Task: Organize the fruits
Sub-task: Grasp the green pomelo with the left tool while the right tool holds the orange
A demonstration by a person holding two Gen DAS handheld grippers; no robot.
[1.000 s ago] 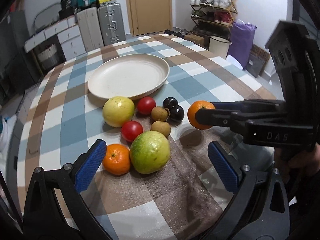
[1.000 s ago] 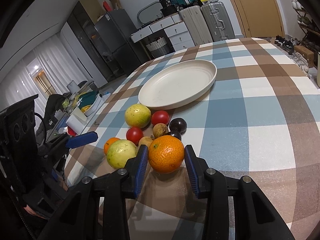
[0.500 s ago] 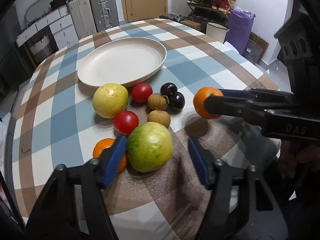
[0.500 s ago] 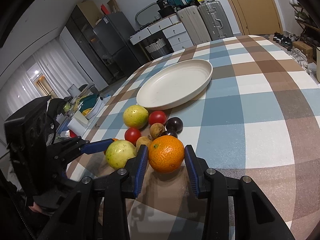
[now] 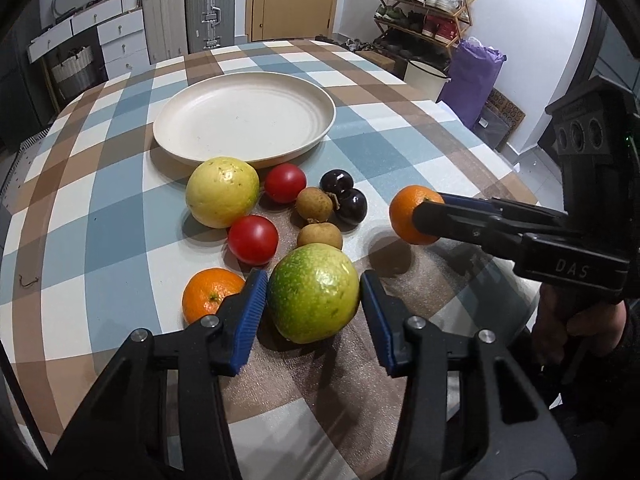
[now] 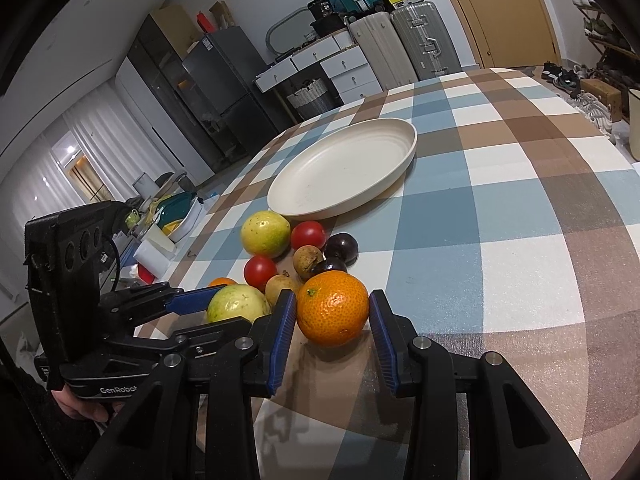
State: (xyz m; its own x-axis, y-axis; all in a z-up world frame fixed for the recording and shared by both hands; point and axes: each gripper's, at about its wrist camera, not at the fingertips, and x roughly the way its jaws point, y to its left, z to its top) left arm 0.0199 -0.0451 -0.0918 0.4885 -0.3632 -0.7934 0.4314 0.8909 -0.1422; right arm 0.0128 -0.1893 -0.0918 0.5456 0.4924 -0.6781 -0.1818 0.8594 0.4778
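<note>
On the checked tablecloth a large green fruit (image 5: 314,300) sits between the blue pads of my left gripper (image 5: 313,278). Its jaws are closing and both pads touch the fruit's sides. My right gripper (image 6: 332,298) is shut on an orange (image 6: 334,312) and holds it just above the cloth, right of the fruit pile; the orange (image 5: 404,216) casts a shadow there. A cream plate (image 5: 320,128) lies bare behind the pile.
Loose by the plate lie a yellow fruit (image 5: 222,192), two red tomatoes (image 5: 253,240), two brown fruits (image 5: 314,203), two dark plums (image 5: 352,208) and a second orange (image 5: 208,294) left of my left finger. Suitcases, drawers and a shoe rack stand beyond the table.
The left gripper's jaws have drawn in from wide apart to the green fruit's sides while it moved closer to the fruit. The right gripper with the orange has stayed still.
</note>
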